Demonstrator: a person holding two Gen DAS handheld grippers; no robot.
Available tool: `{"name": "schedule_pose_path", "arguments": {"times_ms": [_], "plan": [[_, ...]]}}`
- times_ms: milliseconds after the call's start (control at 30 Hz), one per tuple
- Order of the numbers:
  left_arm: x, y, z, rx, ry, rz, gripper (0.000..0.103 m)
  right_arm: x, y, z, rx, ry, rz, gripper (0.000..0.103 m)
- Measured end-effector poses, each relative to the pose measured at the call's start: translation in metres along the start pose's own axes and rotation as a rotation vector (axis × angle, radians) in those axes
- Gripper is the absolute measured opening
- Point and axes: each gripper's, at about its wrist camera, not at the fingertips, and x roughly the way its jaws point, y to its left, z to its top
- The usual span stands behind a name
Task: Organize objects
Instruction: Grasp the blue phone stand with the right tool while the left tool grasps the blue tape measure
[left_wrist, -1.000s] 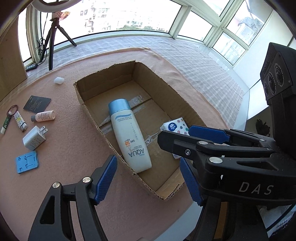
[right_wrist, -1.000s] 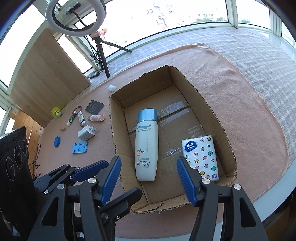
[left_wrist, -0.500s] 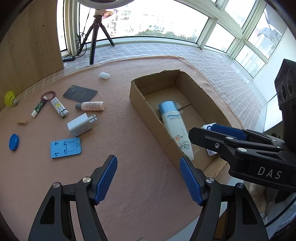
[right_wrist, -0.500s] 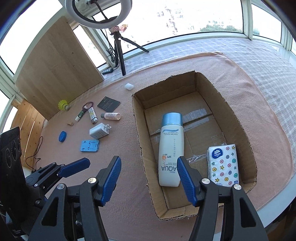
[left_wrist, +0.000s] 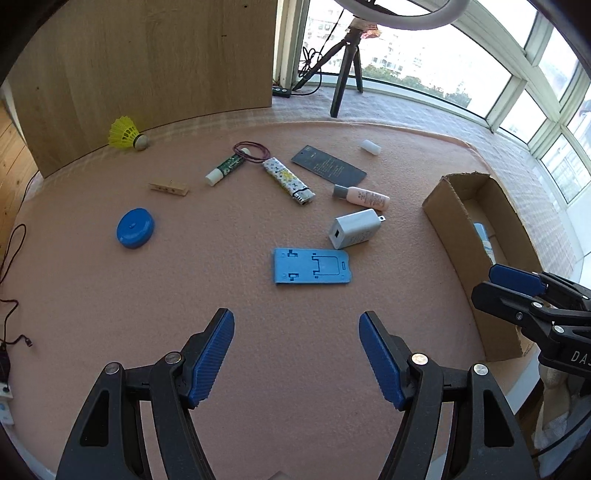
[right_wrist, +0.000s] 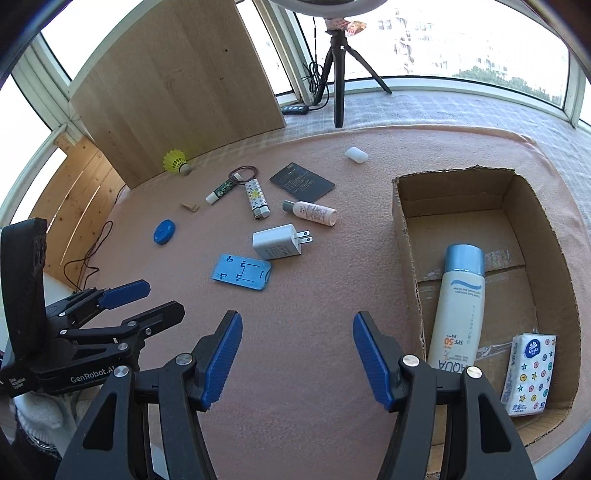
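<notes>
"GenRobot.AI" is printed on the left gripper (right_wrist: 125, 295), whose jaws are held apart and empty above the pink mat (right_wrist: 295, 332). The right gripper (right_wrist: 297, 354) is likewise held apart, empty. In the cardboard box (right_wrist: 400, 229), an "AQUA SPF 50" bottle (right_wrist: 458, 314) lies beside a "Vinda" tissue pack (right_wrist: 528, 373).

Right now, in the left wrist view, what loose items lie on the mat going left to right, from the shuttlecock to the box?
shuttlecock → blue round case → clothespin → lip balm → lighter → blue phone stand → white charger → cardboard box

Pink mat (left_wrist: 258, 369) under scattered oddments, box (right_wrist: 402, 229)
</notes>
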Motion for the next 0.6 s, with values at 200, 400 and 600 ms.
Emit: {"name": "schedule_pose_path", "arguments": {"times_ms": [200, 400, 600], "plan": [[-0.003, 0.068, -0.005, -0.088, -0.003, 0.057, 0.073, 0.045, 0.025, 0.012, -0.073, 0.072, 0.049, 0.059], [-0.008, 0.111, -0.009, -0.148, -0.01, 0.085, 0.073, 0.087, 0.033, 0.021, -0.092, 0.116, 0.038, 0.059], [-0.011, 0.14, -0.016, -0.184, -0.011, 0.103, 0.073, 0.115, 0.039, 0.025, -0.09, 0.139, 0.014, 0.059]]}}
